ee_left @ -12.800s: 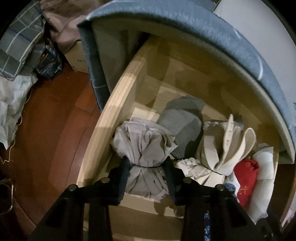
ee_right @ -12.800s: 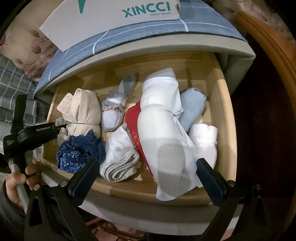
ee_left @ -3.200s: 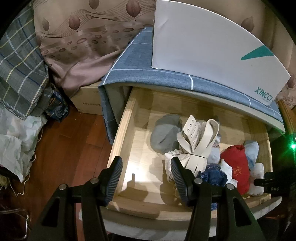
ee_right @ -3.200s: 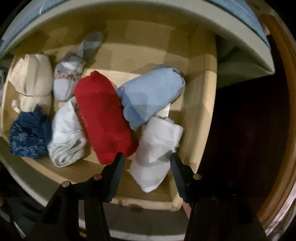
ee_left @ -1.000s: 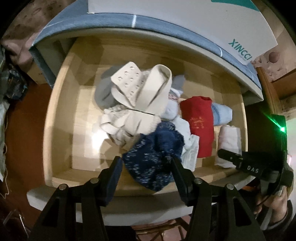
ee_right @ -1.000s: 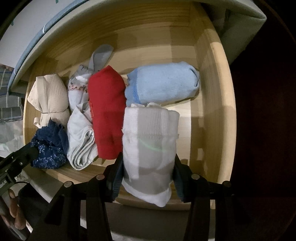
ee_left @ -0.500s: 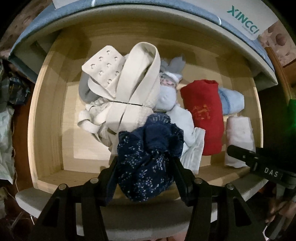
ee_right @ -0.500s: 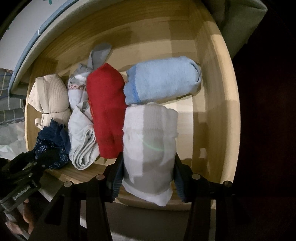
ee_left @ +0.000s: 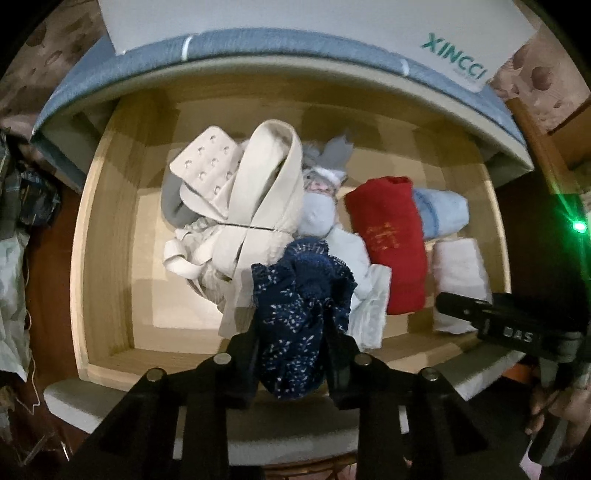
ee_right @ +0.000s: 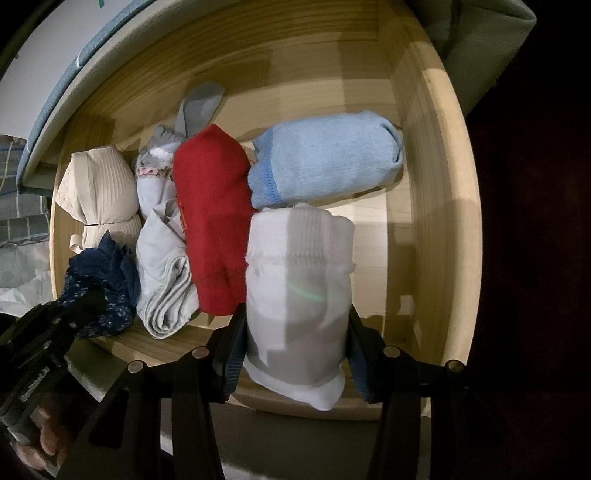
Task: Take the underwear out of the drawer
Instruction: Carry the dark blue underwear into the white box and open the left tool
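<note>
A pale wooden drawer (ee_left: 103,236) stands pulled out beneath a blue cloth-covered top carrying a white cardboard box (ee_left: 295,26), with dark red-brown floorboards (ee_left: 48,258) to one side. At the drawer's front edge the left tongs (ee_left: 291,332) have just been closing and now clench a crumpled navy speckled lace underwear (ee_left: 299,295). Near the right wall the right tongs (ee_right: 295,336) grip a rolled white ribbed cotton garment (ee_right: 299,280), which touches a red rolled cloth (ee_right: 214,218).

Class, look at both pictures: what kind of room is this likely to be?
Probably a bedroom: an open pale wooden drawer holds rolled underwear and socks, such as a red fabric roll, beneath blue checked bedding.
</note>
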### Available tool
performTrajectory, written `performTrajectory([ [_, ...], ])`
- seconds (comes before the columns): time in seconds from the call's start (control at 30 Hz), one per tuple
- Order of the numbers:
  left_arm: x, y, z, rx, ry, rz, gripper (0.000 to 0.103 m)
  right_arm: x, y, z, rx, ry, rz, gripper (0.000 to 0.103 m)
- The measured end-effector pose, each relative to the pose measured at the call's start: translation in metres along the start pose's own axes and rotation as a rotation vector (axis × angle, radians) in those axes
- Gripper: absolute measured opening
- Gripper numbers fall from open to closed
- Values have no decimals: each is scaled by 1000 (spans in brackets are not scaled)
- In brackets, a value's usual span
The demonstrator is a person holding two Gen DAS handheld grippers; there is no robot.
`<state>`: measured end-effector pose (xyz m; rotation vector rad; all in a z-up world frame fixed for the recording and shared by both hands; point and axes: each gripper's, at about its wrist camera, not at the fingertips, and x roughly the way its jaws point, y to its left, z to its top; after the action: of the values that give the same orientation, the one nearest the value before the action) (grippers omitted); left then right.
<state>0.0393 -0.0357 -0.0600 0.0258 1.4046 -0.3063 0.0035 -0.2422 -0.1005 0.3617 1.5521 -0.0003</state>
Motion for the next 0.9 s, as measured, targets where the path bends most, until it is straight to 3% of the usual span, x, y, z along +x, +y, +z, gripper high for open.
performTrajectory([
  [0.23, -33, -4, 3, 32, -61, 10, 28, 1, 1, 1, -6, 0, -6, 46],
  [0.33, -52, -1, 1, 37, -103, -10, 28, 1, 1, 1, -2, -5, -6, 46],
  [0.57, -95, -2, 12, 70, -213, 19, 28, -2, 1, 0, -3, -21, -3, 46],
  [0.9, -189, 11, 54, 78, -473, 51, 28, -5, 1, -1, -5, -20, -9, 46],
])
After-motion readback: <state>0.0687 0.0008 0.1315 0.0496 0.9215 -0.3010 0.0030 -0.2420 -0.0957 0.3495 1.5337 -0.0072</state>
